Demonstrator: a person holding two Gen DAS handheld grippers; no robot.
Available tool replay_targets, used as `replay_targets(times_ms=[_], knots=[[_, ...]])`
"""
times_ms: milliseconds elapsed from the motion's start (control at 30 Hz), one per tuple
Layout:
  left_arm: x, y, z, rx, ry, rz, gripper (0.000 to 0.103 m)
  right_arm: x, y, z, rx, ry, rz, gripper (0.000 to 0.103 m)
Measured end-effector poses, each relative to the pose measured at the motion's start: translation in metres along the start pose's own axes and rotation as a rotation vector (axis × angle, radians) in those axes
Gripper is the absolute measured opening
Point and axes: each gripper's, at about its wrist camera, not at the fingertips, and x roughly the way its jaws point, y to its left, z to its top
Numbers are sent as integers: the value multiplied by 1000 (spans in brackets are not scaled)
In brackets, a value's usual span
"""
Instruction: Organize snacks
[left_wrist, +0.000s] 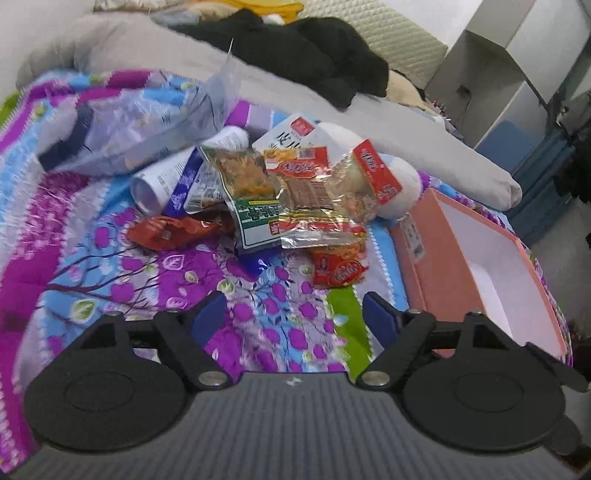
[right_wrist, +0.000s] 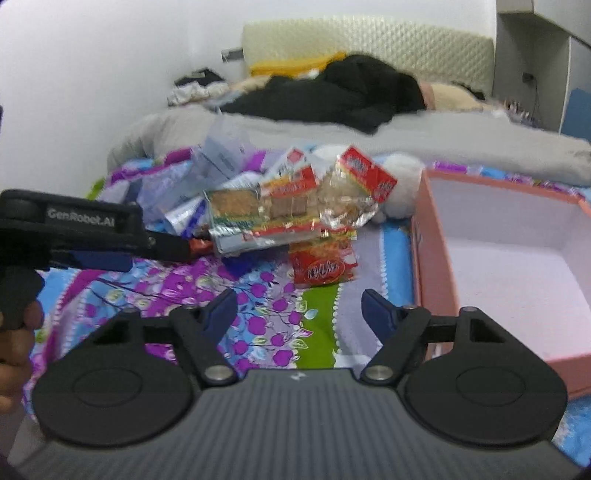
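Between snack pile (left_wrist: 280, 192) and pink box (left_wrist: 480, 258) rim, both hand-held grippers (left_wrist: 295, 317) (right_wrist: 297, 314) open, empty.

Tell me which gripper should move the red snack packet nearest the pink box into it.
Probably the right gripper: its open jaws point at the red snack packet, with the empty pink cardboard box beside it. The left gripper is farther left.
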Motion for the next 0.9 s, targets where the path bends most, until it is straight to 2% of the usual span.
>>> replay_targets(times_ms=[267,367,400,567,633,800,900], knots=[[84,36,40,-101,47,17,63,106,-15,19,-76,98,-14,76],[102,48,52,-135,70,13,58,139,-18,27,-89,161,-1,92],[107,50,56,-142,78,15,55,148,-18,29,-92,182,5,92],[123,55,70,-163,116,14,50,178,-18,37,-116,218,-6,92],[128,55,73,-159,126,22,46,186,-16,38,-142,225,-25,92],[141,58,74,-184,143,14,27,206,-19,34,-191,253,-40,92],[142,56,71,-185,134,1,23,216,-19,27,-214,277,-26,92]])
